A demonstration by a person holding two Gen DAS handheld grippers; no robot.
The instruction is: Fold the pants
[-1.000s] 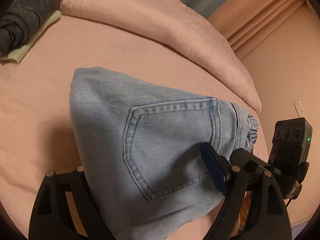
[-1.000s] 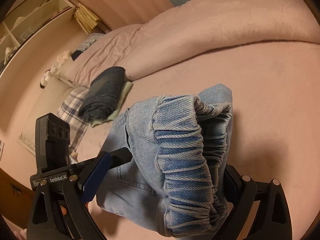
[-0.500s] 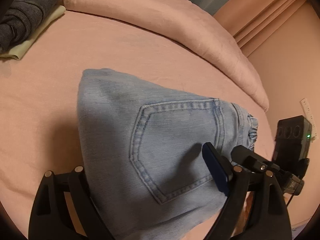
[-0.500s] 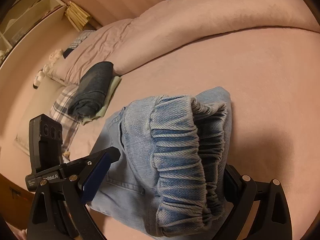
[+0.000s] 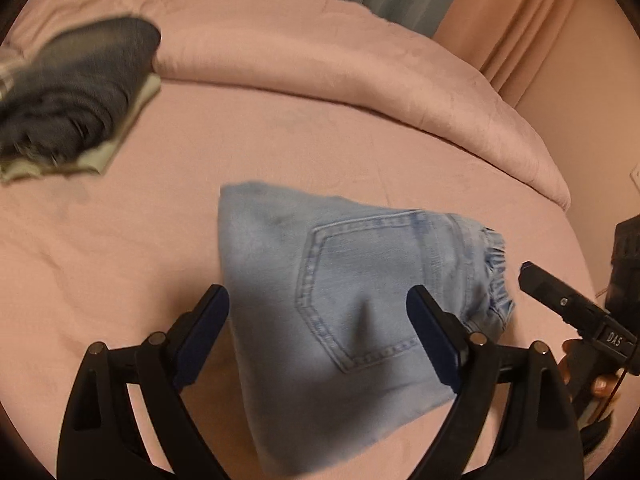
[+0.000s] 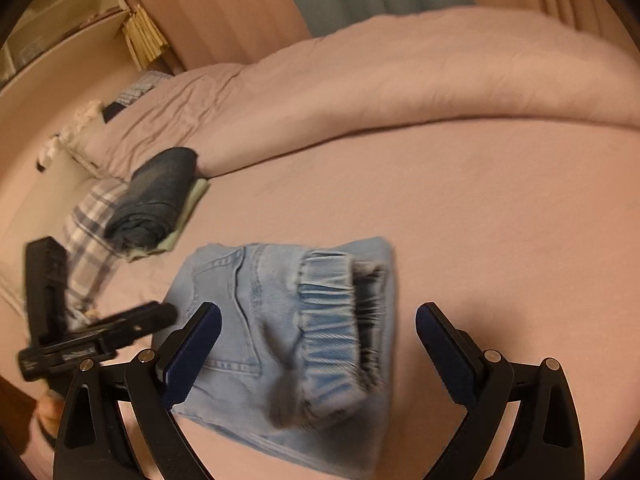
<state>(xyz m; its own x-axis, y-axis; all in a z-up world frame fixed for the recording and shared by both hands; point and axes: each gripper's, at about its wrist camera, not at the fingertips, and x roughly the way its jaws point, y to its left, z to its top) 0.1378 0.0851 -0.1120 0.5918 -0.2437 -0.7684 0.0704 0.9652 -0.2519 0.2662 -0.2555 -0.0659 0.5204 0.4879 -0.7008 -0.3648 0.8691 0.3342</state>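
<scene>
Both grippers have let go of the folded pants [image 5: 340, 312] and drawn back; a second ago each clasped the bundle. Left gripper [image 5: 318, 344] fingers [image 5: 204, 332] stand wide, opening further, around the denim without pressing it. Right gripper [image 6: 318, 354] fingers [image 6: 444, 356] are spread wide too, the elastic waistband [image 6: 332, 336] between them, untouched. "DAS" reads on the right gripper's body at 3 o'clock in the left view. One light-blue pair lies folded on the pink bed [image 5: 120, 260]; one dark folded garment [image 5: 76, 88] rests at 10 o'clock, the duvet [image 5: 360, 72] beyond.
</scene>
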